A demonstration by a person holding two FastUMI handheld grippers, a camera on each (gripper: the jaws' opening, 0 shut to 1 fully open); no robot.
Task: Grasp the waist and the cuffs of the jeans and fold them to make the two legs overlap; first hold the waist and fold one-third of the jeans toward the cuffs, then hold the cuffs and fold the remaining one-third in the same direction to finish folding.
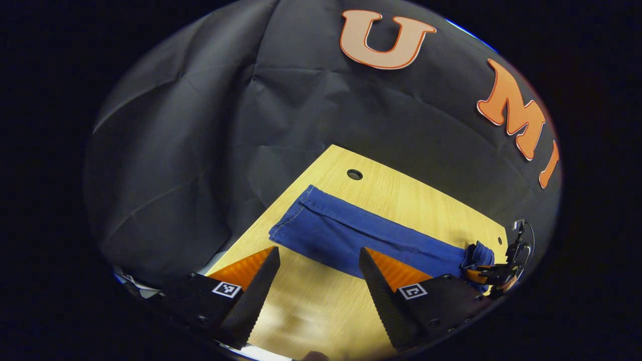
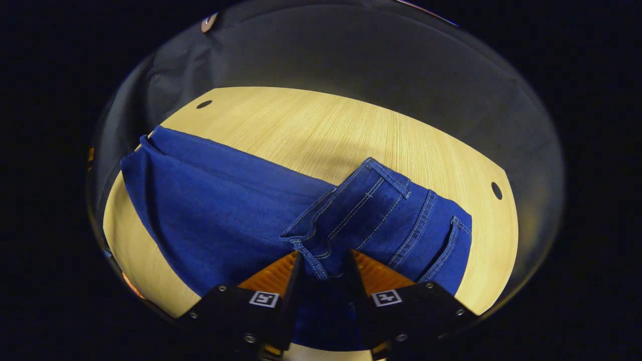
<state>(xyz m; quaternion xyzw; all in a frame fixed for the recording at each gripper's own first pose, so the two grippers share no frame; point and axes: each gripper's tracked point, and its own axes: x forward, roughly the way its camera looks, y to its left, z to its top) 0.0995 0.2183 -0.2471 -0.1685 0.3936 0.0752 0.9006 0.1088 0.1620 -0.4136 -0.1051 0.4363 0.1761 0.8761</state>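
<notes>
My right gripper (image 2: 321, 268) has its jaws nearly closed, pinching the stitched waist edge (image 2: 313, 260) of the jeans (image 2: 220, 210) between them. The waist end, with its belt loops and seams, is lifted and turned over onto the legs, so I judge this to be the first fold, waist toward cuffs.

My left gripper (image 1: 318, 265) has its jaws spread wide and holds nothing. It hovers over the bare wooden table (image 1: 401, 195), just short of the long edge of the jeans.

In the left gripper view the jeans lie as a long blue strip across the table, legs overlapped, cuffs (image 1: 296, 213) at the far end. The right gripper appears small at the other end, holding the bunched waist.

To fold well, I should carry the waist low and straight along the legs, land it square about a third down, and release only once flat.
</notes>
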